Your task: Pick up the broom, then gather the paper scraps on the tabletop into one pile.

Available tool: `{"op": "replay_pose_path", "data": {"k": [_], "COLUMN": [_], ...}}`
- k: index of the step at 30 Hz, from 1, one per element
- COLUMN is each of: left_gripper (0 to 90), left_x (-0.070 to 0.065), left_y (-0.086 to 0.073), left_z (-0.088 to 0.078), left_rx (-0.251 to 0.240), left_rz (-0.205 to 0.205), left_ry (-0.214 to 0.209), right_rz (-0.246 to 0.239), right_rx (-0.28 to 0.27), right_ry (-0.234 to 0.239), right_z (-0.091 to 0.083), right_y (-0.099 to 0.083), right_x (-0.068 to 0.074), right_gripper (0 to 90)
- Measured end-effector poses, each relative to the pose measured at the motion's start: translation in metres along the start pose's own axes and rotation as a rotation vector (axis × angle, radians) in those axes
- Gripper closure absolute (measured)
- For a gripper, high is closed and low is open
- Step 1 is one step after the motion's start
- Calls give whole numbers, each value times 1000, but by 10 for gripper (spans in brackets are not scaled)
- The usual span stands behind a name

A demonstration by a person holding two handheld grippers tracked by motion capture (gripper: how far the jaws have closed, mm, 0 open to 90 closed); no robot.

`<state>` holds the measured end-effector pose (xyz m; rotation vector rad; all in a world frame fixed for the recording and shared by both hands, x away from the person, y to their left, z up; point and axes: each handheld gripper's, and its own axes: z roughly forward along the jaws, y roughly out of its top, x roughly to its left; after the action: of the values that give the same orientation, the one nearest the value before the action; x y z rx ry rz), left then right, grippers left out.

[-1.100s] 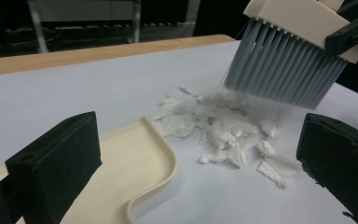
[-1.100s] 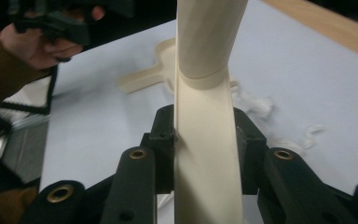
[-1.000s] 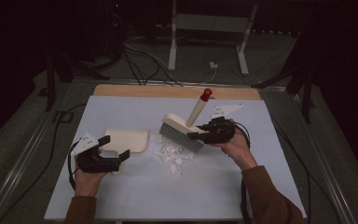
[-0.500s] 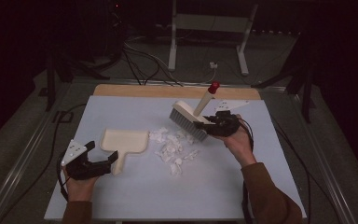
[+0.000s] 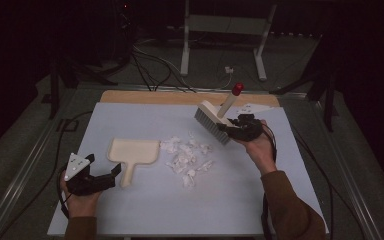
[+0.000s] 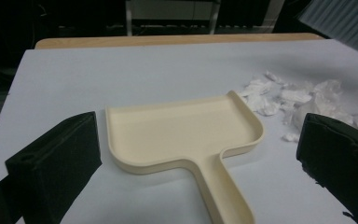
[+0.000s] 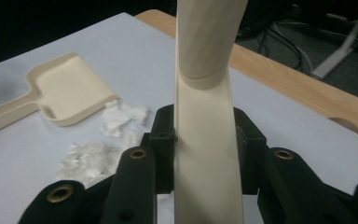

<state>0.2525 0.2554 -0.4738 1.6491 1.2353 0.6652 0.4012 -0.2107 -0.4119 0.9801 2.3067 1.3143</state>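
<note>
Brush [image 5: 214,116] handle sits clamped between right gripper [image 5: 234,129] fingers; left gripper [image 5: 111,176] fingers gape, dustpan [image 5: 133,152] at twelve o'clock.

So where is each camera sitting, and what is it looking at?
High view: above the person's side of the table, looking forward and down on the table; both forearms, the left gripper and the right gripper show.
Left gripper view: rides the left gripper, looking along its open jaws at the dustpan.
Right gripper view: rides the right gripper, looking along its jaws shut on the brush handle.
Shared: all three views show the dustpan and the white paper scraps.
</note>
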Motion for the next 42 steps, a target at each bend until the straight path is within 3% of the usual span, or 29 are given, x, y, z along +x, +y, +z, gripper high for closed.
{"op": "replay_pose_path", "data": {"k": [7,12,28,42], "left_gripper": [5,5,5,5], "left_x": [5,6,6,5], "left_y": [-4,-4,-5,-5], "left_z": [-3,-2,-1,-1], "left_rx": [-11,-8,-13,-29], "left_rz": [-11,-9,-14,-21], "left_ry": [36,46,50,62], "right_rz": [0,0,20,-40], "right_rx": [7,22,51,145], "right_ry": [-74,-98,-128,-189], "right_z": [3,11,38,74], "right_y": [2,3,-1,-16], "right_x": [-9,-15,-25,-25], "right_gripper": [678,678,678,678]}}
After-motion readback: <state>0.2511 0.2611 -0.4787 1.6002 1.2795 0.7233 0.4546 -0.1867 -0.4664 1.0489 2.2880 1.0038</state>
